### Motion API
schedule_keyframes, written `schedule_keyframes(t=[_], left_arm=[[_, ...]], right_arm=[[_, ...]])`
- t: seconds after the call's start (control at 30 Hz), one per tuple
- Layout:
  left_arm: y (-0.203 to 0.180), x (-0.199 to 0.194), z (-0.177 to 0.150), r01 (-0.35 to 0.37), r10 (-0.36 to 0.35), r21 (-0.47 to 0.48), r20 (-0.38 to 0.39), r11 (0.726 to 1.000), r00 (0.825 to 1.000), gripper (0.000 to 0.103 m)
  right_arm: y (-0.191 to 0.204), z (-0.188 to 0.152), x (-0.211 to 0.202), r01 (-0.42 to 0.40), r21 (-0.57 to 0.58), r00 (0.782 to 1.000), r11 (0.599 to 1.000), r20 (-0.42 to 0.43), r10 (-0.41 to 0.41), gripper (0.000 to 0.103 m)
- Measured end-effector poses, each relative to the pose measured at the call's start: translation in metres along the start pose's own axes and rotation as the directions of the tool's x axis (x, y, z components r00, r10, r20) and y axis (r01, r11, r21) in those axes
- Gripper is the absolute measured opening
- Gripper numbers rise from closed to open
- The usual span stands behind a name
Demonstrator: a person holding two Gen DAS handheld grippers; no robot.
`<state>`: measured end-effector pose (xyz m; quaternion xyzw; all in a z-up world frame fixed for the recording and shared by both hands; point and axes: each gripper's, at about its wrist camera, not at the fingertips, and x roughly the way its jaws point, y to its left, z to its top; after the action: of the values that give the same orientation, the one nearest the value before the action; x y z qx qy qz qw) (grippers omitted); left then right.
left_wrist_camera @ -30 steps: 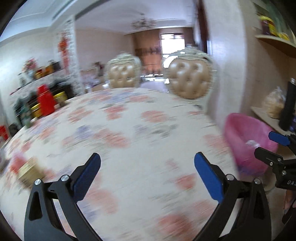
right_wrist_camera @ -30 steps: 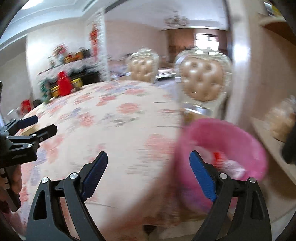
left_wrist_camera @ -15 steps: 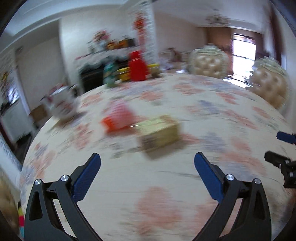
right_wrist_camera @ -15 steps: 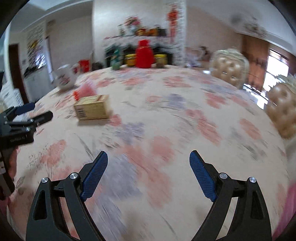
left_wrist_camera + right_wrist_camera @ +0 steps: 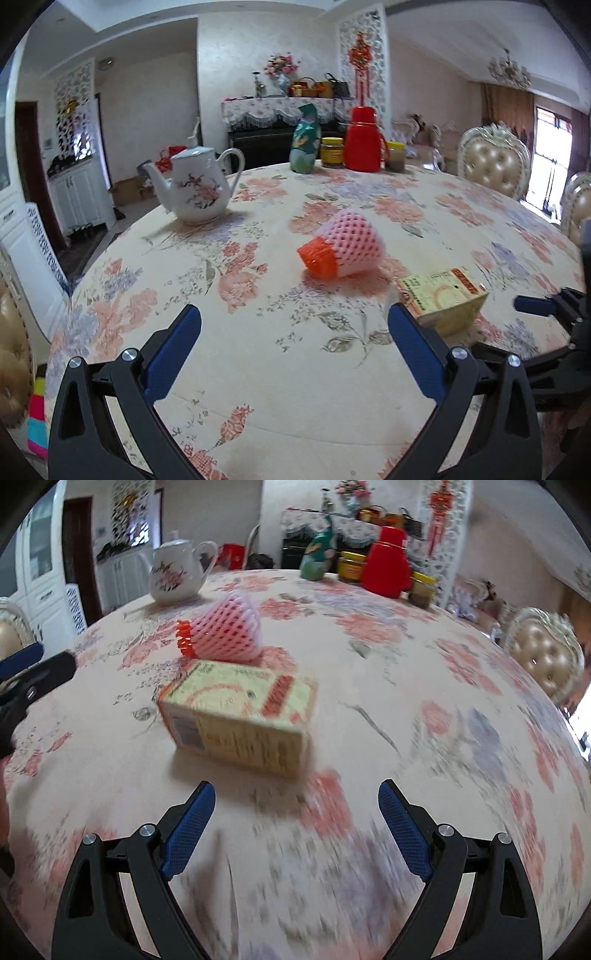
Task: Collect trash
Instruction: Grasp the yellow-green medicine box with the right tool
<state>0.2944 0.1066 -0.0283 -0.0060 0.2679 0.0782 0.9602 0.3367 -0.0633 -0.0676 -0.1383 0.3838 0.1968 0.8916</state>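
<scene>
A pink foam fruit net with an orange end [image 5: 341, 246] [image 5: 225, 633] lies on its side on the flowered tablecloth [image 5: 258, 354]. Just right of it and nearer lies a yellow carton box [image 5: 445, 300] [image 5: 240, 716]. My left gripper [image 5: 293, 345] is open above the cloth, short of the net, with nothing between its fingers. My right gripper [image 5: 295, 825] is open too, a little short of the carton and facing it. Each gripper shows at the edge of the other's view: the right gripper [image 5: 546, 306], the left gripper [image 5: 33, 664].
A white teapot [image 5: 194, 186] [image 5: 177, 572] stands at the far left of the table. A green bottle [image 5: 304, 142], jars [image 5: 331, 151] and a red flask [image 5: 364, 140] [image 5: 388, 563] stand at the far edge. Padded chairs [image 5: 495, 162] [image 5: 546, 657] stand at the right.
Both views have swung left, away from the pink bin beside the table, to the net and the carton. Both grippers stayed open and came nearer to these two items.
</scene>
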Motion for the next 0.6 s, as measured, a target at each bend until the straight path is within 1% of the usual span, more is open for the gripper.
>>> schedule_keyframes(t=[0.1, 0.2, 0.3, 0.37, 0.5, 0.53, 0.6], left_arm=[[0.005, 0.001, -0.002, 0.012, -0.012, -0.025, 0.002, 1.0, 1.0, 0.098], [0.009, 0.0, -0.002, 0.003, -0.002, -0.034, 0.022, 0.999, 1.0, 0.098], [0.013, 0.003, -0.001, 0.01, -0.01, -0.064, 0.01, 0.998, 1.0, 0.098], [0.013, 0.006, -0.002, 0.012, -0.013, -0.066, -0.002, 0.998, 1.0, 0.098], [0.01, 0.008, -0.005, 0.007, -0.008, -0.049, -0.012, 0.999, 1.0, 0.098], [0.009, 0.009, -0.005, 0.007, -0.007, -0.045, -0.015, 0.999, 1.0, 0.098], [0.007, 0.011, -0.007, 0.006, -0.007, -0.037, -0.024, 0.999, 1.0, 0.098]], right_arm=[[0.004, 0.02, 0.019, -0.002, -0.027, 1.0, 1.0, 0.004, 0.002, 0.085], [0.003, 0.041, 0.035, -0.044, -0.043, 0.999, 0.998, 0.011, 0.044, 0.085], [-0.002, 0.059, 0.049, -0.102, -0.033, 0.995, 0.994, 0.013, 0.103, 0.085], [-0.005, 0.07, 0.06, -0.129, -0.015, 0.992, 0.992, 0.007, 0.129, 0.085], [-0.004, 0.077, 0.072, -0.145, -0.007, 0.989, 0.989, -0.01, 0.145, 0.085], [-0.001, 0.076, 0.073, -0.148, -0.013, 0.989, 0.989, -0.014, 0.148, 0.082], [0.001, 0.072, 0.071, -0.15, -0.019, 0.989, 0.988, -0.014, 0.15, 0.064]])
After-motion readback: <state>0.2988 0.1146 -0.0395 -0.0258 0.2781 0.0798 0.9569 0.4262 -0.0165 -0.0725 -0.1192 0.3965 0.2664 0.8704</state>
